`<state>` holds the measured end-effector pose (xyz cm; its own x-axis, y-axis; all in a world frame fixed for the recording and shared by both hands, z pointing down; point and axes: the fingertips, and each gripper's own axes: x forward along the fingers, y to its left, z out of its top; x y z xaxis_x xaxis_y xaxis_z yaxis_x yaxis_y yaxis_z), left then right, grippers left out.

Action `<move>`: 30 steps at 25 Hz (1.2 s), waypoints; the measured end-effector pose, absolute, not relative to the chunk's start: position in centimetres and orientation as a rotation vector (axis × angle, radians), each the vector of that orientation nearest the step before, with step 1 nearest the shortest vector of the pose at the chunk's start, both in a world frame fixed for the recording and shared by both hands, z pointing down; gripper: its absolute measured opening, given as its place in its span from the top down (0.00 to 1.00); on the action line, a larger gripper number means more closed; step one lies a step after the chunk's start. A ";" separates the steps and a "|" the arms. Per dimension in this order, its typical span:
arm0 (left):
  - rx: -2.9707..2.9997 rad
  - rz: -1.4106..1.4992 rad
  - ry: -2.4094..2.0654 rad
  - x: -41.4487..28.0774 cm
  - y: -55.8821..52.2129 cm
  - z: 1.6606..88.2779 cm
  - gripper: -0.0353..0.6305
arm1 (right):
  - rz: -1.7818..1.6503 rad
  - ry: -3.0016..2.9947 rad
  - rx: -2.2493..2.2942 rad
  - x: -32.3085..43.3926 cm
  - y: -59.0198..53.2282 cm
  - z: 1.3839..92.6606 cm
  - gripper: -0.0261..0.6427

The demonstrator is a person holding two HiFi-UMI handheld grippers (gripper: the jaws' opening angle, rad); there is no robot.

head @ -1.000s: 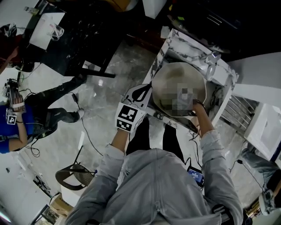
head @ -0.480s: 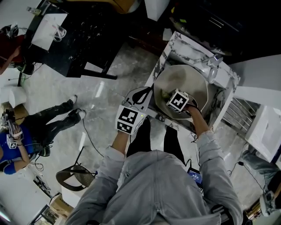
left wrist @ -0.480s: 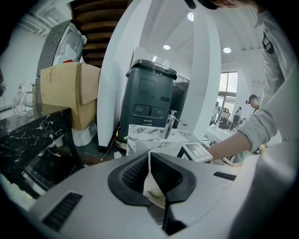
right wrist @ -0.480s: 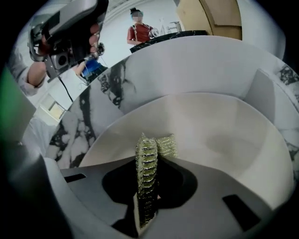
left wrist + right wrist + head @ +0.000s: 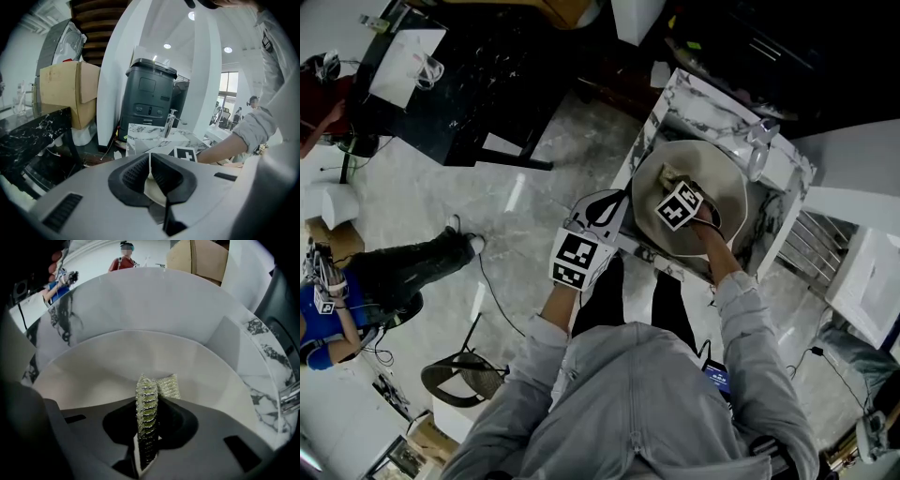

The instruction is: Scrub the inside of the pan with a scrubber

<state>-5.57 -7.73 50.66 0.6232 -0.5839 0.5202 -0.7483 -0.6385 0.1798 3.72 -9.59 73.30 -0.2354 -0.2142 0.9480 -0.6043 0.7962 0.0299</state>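
- The pan [image 5: 727,183], a pale round one, is sitting inside the basin of a marble-patterned sink [image 5: 675,94], filling most of it, with its rim lying close to the sink's front and left edges.
- The scrubber [image 5: 149,408], a folded strip of glittery green-silver mesh, is lying inside the pan near its left half. Its long axis is running straight along the jaws, with its tip pointing toward the pan's far wall.
- The right gripper [image 5: 149,427] is clamping the scrubber tightly between its 2 jaws, which are closed on the mesh. The tip is sticking out ahead and seems to be pressing on the pan's inner floor.
- From the head view, the right gripper [image 5: 668,183] is reaching over the sink's front edge into the pan, so it is the one nearer the surface to scrub. The bare floor of the pan is lying ahead and to its right.
- The left gripper [image 5: 150,176] is pinching the pan's rim at the sink's left edge, its jaws nearly together on the thin pale edge, apparently steadying the pan.
- A faucet [image 5: 757,131] is standing at the sink's far right corner.
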 end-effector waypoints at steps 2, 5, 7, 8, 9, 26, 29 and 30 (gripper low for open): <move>2.473 0.595 -1.055 -5.3 -7.7 50.7 0.90 | 0.364 -1.759 0.675 5.3 -10.8 73.6 0.84; 2.474 0.596 -1.050 -5.2 -7.6 50.6 0.90 | 0.317 -1.691 0.698 7.3 -12.0 74.0 0.84; 2.473 0.597 -1.051 -5.2 -7.6 50.5 0.90 | 0.281 -1.670 0.699 8.0 -12.5 73.8 0.84; 2.474 0.596 -1.051 -5.2 -7.6 50.5 0.90 | 0.259 -1.667 0.707 8.2 -12.7 73.5 0.84; 2.475 0.596 -1.051 -5.2 -7.6 50.5 0.90 | 0.233 -1.665 0.719 8.4 -13.0 73.2 0.84; 2.485 0.595 -1.024 -4.4 -7.2 50.5 0.90 | -0.179 -1.542 0.764 10.5 -15.0 69.5 0.84; 2.481 0.602 -1.026 -4.5 -7.2 50.7 0.90 | -0.123 -1.512 0.700 11.4 -14.5 71.2 0.84; 2.479 0.605 -1.027 -4.5 -7.2 50.8 0.90 | -0.090 -1.509 0.688 11.8 -14.3 71.8 0.83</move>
<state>-4.48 -7.25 50.81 0.6389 -0.5636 0.5236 -0.7312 -0.6565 0.1855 11.78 -14.34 71.79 0.0970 -0.4639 0.8806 -0.3561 0.8100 0.4659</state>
